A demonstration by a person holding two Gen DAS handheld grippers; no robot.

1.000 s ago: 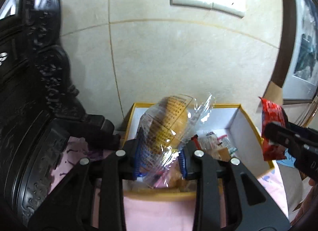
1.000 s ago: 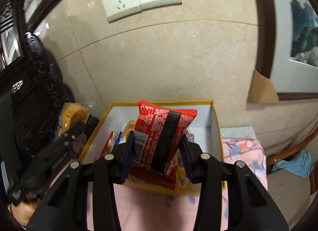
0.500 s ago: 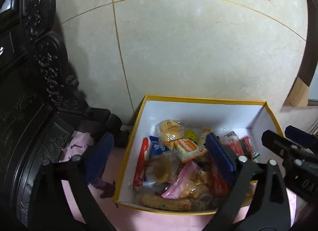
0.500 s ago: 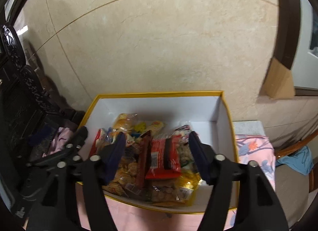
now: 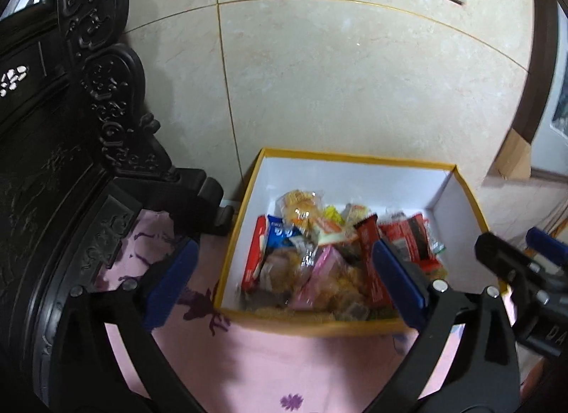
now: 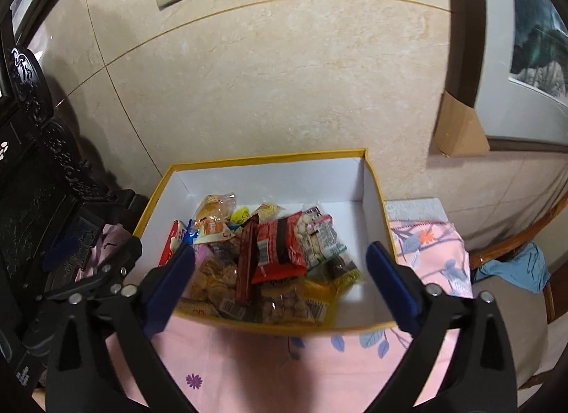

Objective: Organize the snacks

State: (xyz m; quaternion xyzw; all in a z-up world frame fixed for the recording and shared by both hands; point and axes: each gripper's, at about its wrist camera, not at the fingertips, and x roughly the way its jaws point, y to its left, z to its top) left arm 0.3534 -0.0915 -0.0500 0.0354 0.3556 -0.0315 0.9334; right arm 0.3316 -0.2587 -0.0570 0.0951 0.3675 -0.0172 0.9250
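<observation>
Both the left gripper (image 5: 284, 281) and right gripper (image 6: 280, 271) are held apart, empty; snack packets (image 6: 280, 249) are judged light, crinkly, best pinched at sealed edges.

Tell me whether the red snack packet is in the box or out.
In: the red snack packet lies on the pile inside the yellow-rimmed box.

— Anything there you can read?

— Little. On the side of my right gripper (image 5: 519, 243) I make out the white letters "DA"; the rest runs off the edge.

— And the snack packets (image 5: 319, 253)?

— The red packet (image 6: 280, 249) carries a barcode, its digits too small for me. Print on the other packets is blurred, and so is the white lettering on my left gripper (image 6: 97, 252).
</observation>
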